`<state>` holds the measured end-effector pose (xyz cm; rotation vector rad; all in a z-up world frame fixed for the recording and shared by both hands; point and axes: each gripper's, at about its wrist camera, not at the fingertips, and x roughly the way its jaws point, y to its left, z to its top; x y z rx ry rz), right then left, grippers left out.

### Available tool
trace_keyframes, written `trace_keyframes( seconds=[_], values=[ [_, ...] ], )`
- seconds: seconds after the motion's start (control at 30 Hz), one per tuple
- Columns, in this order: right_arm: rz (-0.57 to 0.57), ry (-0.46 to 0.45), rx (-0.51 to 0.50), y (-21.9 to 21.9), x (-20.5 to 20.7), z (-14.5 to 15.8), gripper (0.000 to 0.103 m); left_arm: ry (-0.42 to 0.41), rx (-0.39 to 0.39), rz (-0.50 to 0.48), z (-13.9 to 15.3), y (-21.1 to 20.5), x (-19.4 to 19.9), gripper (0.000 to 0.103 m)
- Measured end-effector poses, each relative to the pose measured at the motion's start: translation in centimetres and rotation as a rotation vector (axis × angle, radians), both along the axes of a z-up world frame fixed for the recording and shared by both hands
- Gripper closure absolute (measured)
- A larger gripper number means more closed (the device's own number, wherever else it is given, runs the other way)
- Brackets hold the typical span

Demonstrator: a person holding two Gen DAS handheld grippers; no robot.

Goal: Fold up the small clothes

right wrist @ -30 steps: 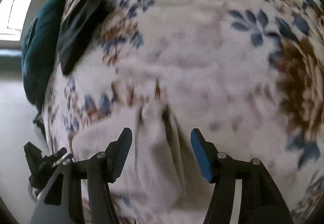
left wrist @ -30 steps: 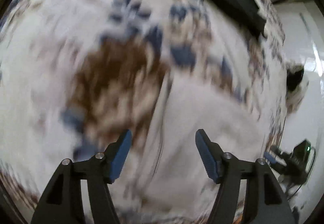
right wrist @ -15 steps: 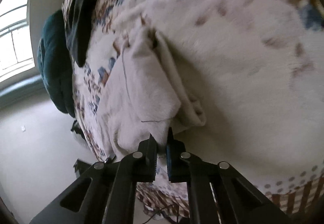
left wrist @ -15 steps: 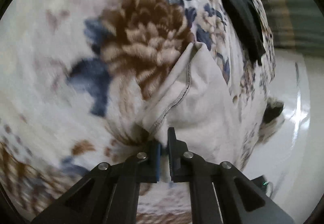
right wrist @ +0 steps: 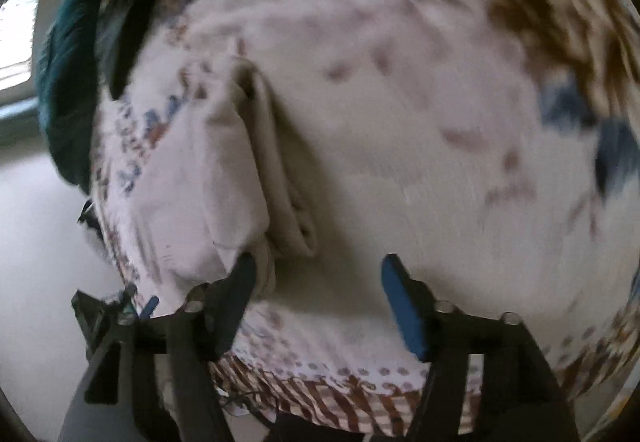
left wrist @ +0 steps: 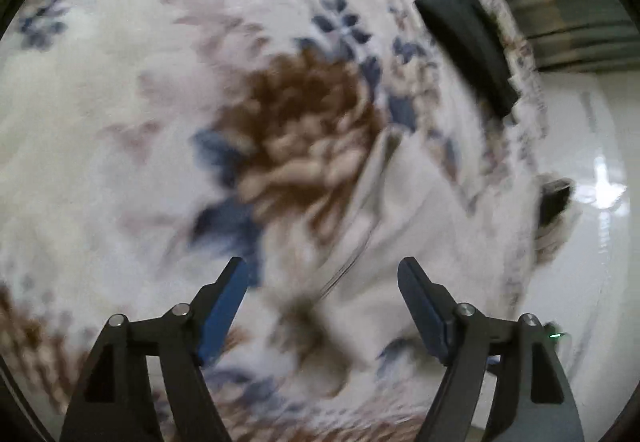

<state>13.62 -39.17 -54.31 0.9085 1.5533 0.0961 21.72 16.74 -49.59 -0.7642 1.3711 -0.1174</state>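
We see the small white garment [right wrist: 224, 178] lying folded in soft layers on the floral bedspread [left wrist: 120, 122], near the bed's edge. Our left gripper [left wrist: 322, 284] and right gripper [right wrist: 316, 278] both hover over it with fingers spread apart, grasping nothing. A dark folded cloth [left wrist: 464, 38] lies farther along the bed.

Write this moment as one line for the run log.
left gripper: open, empty | right gripper: open, empty | white garment: folded, on floral blanket | black garment: lying apart
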Motion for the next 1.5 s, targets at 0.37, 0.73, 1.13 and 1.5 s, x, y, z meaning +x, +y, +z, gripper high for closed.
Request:
trace_keyframes(
  seconds=[0.37, 0.73, 1.13, 1.5],
  values=[
    [-0.132, -0.067, 0.088, -2.5, 1.1, -0.1, 0.03, 0.011, -0.123, -0.201, -4.7, -6.2, 7.4, 0.027],
    [-0.085, -0.083, 0.233, 2.5, 6.9, -5.6, 0.021, 0.031, -0.264, -0.147, -6.4, -5.2, 7.1, 0.027],
    [0.0, -0.119, 0.177, 8.0, 10.5, -2.5, 0.081, -0.096, -0.316, -0.151, -1.0, -6.1, 8.0, 0.085],
    [0.033, -0.229, 0.11, 9.6, 17.0, 8.2, 0.081, -0.187, -0.322, -0.183, 6.5, -5.3, 18.2, 0.085]
  ],
)
